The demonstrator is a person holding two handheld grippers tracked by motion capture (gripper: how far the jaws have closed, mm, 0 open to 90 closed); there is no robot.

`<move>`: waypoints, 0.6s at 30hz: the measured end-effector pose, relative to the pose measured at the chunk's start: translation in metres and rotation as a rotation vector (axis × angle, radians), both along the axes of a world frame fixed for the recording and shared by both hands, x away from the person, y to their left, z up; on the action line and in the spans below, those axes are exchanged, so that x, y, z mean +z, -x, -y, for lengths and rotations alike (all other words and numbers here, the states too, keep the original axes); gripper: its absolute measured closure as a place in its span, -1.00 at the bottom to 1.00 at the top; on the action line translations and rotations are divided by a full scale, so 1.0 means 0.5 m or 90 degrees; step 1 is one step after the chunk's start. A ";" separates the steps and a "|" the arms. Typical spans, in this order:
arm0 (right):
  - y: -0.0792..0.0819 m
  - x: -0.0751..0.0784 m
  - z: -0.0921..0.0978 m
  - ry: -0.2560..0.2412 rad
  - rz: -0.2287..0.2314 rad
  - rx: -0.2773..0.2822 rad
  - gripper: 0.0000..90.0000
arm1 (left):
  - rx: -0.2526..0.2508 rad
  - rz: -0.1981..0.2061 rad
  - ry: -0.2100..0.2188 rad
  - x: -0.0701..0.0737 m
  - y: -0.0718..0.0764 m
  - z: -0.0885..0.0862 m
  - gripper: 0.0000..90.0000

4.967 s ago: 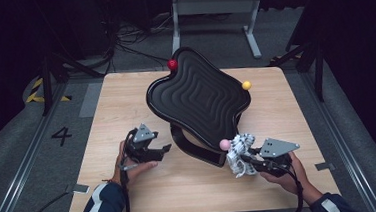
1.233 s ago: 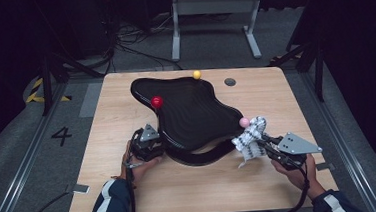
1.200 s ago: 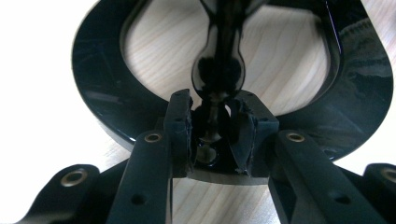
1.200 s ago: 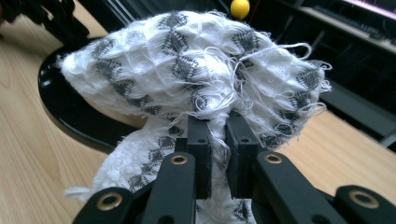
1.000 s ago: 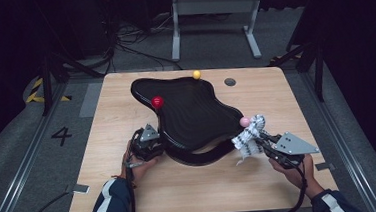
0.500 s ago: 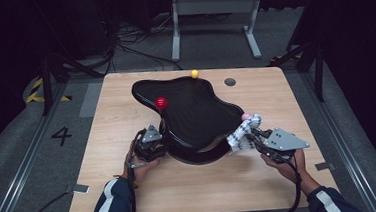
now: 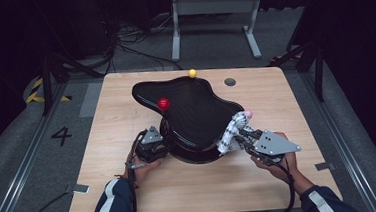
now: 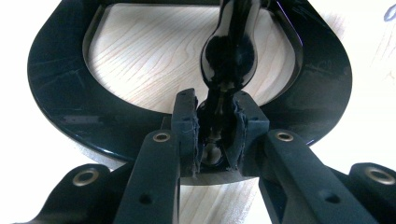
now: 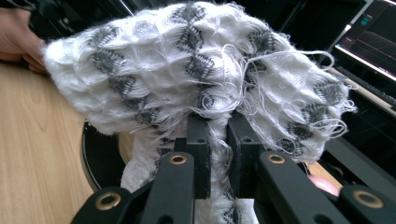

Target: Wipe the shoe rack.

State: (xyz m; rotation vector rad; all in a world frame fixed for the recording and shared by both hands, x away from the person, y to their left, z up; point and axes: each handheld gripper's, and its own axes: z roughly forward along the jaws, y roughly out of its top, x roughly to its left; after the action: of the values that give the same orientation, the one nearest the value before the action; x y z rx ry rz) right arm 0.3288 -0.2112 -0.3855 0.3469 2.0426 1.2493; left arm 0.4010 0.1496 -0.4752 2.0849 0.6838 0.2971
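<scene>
A black wavy board [image 7: 196, 110] sits tilted on a black stem over a ring base [image 8: 56, 93]. On its rim I see a red ball [image 7: 163, 103], a yellow ball [image 7: 192, 73] and a pink ball [image 7: 247, 114]. My left gripper [image 7: 162, 142] is at the board's near left side; in the left gripper view it [image 8: 217, 135] is shut on the glossy black stem [image 8: 228, 51]. My right gripper [image 7: 239, 136] is shut on a white and grey knitted cloth [image 9: 201, 70], which presses against the board's right edge by the pink ball [image 9: 324, 184].
The light wooden table [image 7: 301, 108] has a round hole [image 7: 230, 81] at its far right. A white frame stand [image 7: 214, 9] and cables lie on the floor beyond. A hand [image 9: 18, 37] shows at the upper left of the right gripper view.
The board has turned since five seconds ago, carrying the red ball to the left and the yellow ball to the far side. In the last second the cloth moved left along the board's right edge.
</scene>
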 end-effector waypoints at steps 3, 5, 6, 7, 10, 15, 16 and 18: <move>0.008 0.008 -0.015 0.006 0.010 0.009 0.80 | 0.000 0.004 -0.001 -0.001 0.000 0.001 0.66; 0.013 0.013 -0.023 0.004 0.010 0.014 0.80 | 0.001 0.001 -0.003 -0.001 0.000 0.001 0.66; 0.015 0.016 -0.026 0.001 0.010 0.017 0.80 | 0.000 0.002 -0.002 -0.001 0.000 0.000 0.66; 0.017 0.018 -0.030 -0.003 0.012 0.019 0.80 | 0.000 0.001 -0.003 -0.001 0.000 0.000 0.66; 0.027 0.030 -0.040 0.002 0.020 0.035 0.80 | 0.000 -0.001 0.004 -0.003 -0.001 0.000 0.66; 0.041 0.054 -0.060 0.000 0.027 0.053 0.79 | 0.002 0.002 -0.001 -0.003 -0.001 0.002 0.66; 0.042 0.060 -0.065 -0.005 0.028 0.058 0.79 | 0.003 0.002 0.000 -0.004 -0.001 0.002 0.66; 0.047 0.070 -0.072 -0.013 0.028 0.066 0.79 | 0.004 0.001 -0.004 -0.004 -0.001 0.003 0.66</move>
State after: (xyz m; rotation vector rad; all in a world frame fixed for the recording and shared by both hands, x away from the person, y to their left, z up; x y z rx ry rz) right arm 0.3055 -0.1753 -0.3507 0.2227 2.0349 1.3289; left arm 0.4013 0.1481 -0.4769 2.0880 0.6900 0.3051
